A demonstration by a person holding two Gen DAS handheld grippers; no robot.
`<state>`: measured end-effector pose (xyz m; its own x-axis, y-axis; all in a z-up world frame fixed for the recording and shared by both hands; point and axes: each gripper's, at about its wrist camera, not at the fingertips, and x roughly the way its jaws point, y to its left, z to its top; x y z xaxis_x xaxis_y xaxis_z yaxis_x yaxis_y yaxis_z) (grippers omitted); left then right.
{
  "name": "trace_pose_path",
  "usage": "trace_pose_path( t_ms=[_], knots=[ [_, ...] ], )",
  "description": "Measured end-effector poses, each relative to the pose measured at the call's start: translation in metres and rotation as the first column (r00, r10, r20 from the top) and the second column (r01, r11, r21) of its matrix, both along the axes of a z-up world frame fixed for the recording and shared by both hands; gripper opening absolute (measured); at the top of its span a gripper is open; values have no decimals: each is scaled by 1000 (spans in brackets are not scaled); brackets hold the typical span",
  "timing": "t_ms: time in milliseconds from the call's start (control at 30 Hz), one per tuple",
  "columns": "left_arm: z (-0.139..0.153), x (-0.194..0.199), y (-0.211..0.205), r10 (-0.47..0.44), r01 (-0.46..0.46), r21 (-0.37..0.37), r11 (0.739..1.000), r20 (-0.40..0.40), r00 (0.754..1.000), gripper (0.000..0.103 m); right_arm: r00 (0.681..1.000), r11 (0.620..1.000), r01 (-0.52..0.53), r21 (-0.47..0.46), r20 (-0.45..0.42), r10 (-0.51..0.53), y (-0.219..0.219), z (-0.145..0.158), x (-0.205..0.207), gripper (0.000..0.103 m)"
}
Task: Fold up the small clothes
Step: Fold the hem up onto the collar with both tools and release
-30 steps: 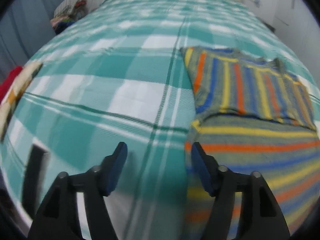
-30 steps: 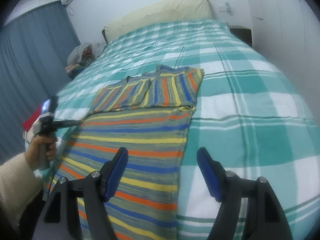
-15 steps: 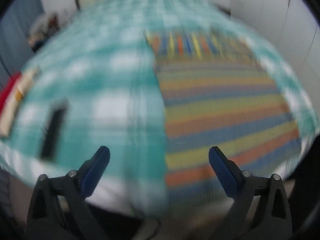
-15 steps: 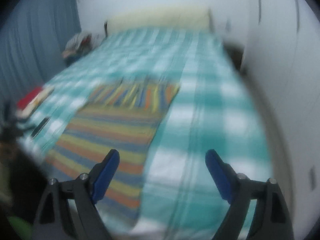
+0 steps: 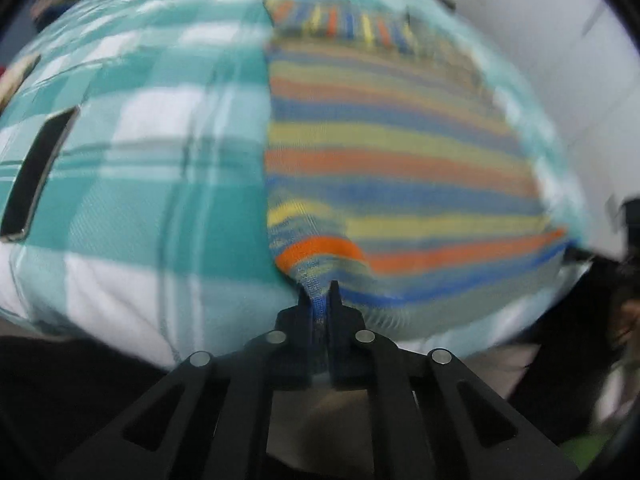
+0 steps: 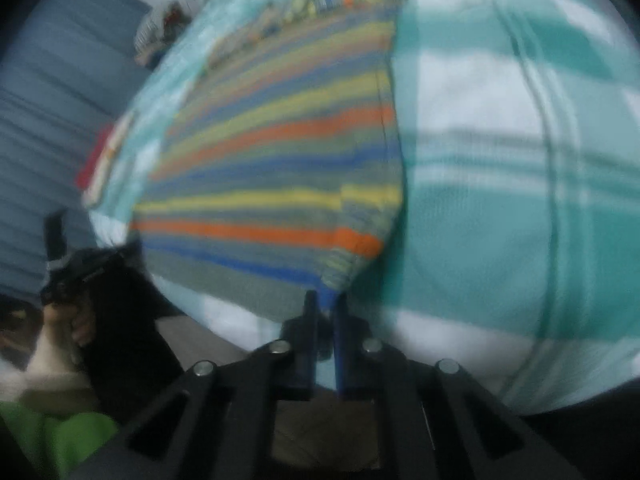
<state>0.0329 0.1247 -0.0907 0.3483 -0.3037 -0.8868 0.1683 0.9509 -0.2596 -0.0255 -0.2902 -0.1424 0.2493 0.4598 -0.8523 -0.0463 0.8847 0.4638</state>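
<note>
The left tool [image 5: 319,294] is now closed on the near left corner of the striped sweater [image 5: 392,152], with a small pinch of blue and grey knit squeezed between its two fingers. Half a second ago its fingers stood wide apart above the bed; one second ago they hovered over the sweater's left edge. The right tool [image 6: 325,303] has made the same change: its fingers, spread wide before, are now shut on the near right corner of the sweater [image 6: 272,160], with blue hem cloth bunched between them.

The cloth around each pinch rises into a small peak, so both corners look slightly lifted off the bed [image 5: 160,168]. The rest of the sweater lies flat on the teal and white checked bedcover, stretching away from the tools, with its sleeves folded across the far end. Both views are blurred by motion.

In the right view, the person's left hand [image 6: 64,320] shows at the lower left, holding its tool handle. A dark flat rectangle, perhaps a phone [image 5: 36,172], lies on the bed well to the left of the sweater.

With both hem corners gripped, the likely next step is to carry the hem up and forward toward the folded sleeves, halving the sweater.
</note>
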Motion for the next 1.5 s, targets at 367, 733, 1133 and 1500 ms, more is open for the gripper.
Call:
trace_pose_path(
  t_ms=[367,733,1133,1500],
  knots=[
    [54,214,12,110,-92,-174,980,94,989,4,959,992,117,49,254,-126,-46,79,155,6],
    [-4,411,-14,279,-272,-102,957,72,957,29,921,939,298,170,207,-330,-101,13,369,11],
    [20,348,-16,119,-110,-74,991,136,983,77,930,991,131,-23,350,-115,-68,51,354,27],
    [1,326,-52,67,-62,-46,997,105,992,84,928,984,161,-82,351,-122,11,33,419,38]
  ],
)
